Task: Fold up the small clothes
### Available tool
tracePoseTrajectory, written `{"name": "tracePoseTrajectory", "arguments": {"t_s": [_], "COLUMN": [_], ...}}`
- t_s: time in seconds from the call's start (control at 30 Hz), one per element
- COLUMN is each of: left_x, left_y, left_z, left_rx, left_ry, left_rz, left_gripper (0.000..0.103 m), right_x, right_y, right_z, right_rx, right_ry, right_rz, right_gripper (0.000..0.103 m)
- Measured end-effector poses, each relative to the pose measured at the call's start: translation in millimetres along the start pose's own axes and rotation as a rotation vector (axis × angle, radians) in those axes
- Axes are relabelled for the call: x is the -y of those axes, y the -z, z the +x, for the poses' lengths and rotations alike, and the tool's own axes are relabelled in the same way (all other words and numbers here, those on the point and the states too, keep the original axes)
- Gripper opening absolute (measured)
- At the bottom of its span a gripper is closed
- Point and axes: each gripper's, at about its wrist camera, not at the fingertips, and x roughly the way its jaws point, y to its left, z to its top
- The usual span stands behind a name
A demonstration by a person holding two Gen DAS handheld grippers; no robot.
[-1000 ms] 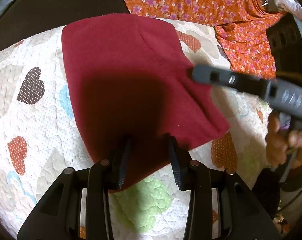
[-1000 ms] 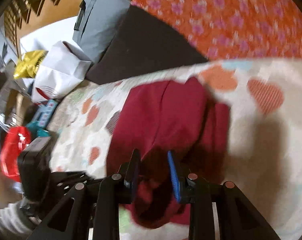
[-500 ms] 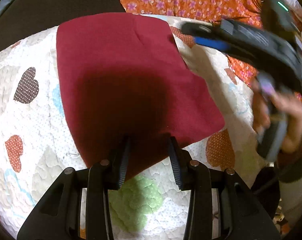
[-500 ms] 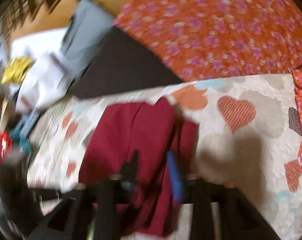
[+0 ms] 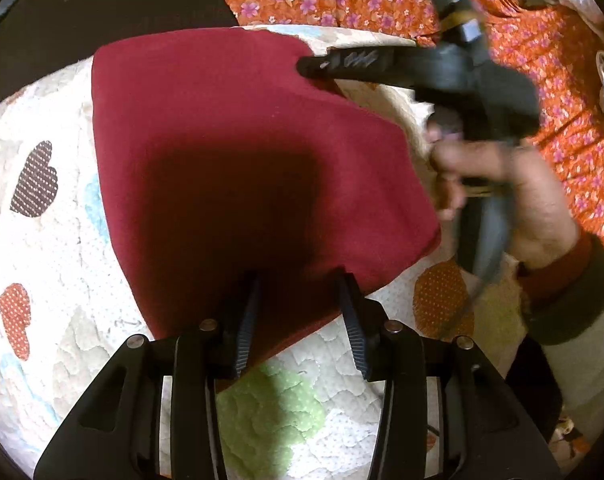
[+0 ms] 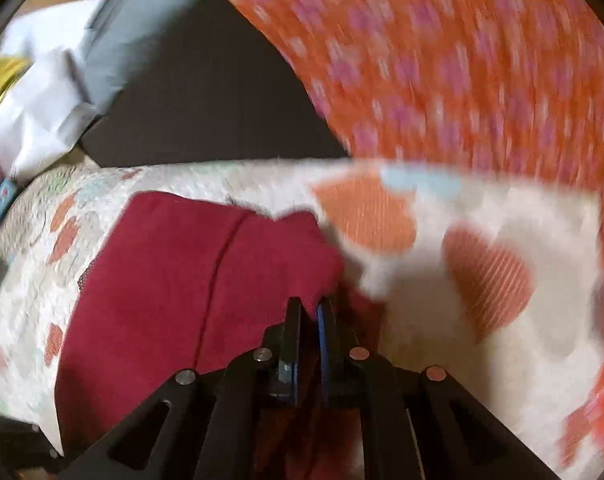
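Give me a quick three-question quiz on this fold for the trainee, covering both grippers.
1. True or false: the left gripper is open over the near edge of the maroon garment.
2. What is the right gripper shut on?
A. the orange floral fabric
B. the maroon garment
C. nothing
3. Fill in: the garment lies on a quilt patterned with ____.

Key: 1 true; 2 B; 3 hearts.
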Motion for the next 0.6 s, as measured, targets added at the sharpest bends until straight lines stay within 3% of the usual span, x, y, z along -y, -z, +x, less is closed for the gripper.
{"name": "tracePoseTrajectory", "arguments": {"t_s": [0.13,0.2,0.3,0.33,0.43,0.47,0.6], "left_x": [6.7,7.2,7.0,7.0,6.6,8.2,11.1], "left_y": [0.8,0.3,2.1,3.6,10.7,12.4,17.6], "left_z": [1.8,3.0,2.8,1.5,-9.8,-15.8,-38.6], "left_rx": [0.003,0.002,0.008,0.006,0.001,0.002,0.081], "left_ry": [-0.024,-0.024,-0.037,-0.041,-0.051,-0.063,-0.127], "left_rz": [0.013,0.018,0.016,0.015,-0.007,-0.014,-0.035], "left_gripper": [0.043,0.046,0.046,0.046,0.046,0.046,0.046], "right_x": [4.1,-20.0,-49.4,-53.3,-47.3,-40.0,-27.5], "right_y": [1.5,12.2,32.4,39.4,63.9,66.7,61.5], "right_z": [-44.7,-84.4,-102.9,-99.3,-72.4,-69.1,-96.8], "right_rx": [-0.025,0.008,-0.021,-0.045,-0.087,-0.078,-0.046], "right_ry": [-0.081,-0.175,-0.207,-0.206,0.006,0.031,-0.072], "right_rz": [0.104,0.016,-0.129,-0.155,-0.258,-0.238,-0.091], "right_gripper": [0.007,0.007,0.007,0.007,0.002,0.004,0.005]}}
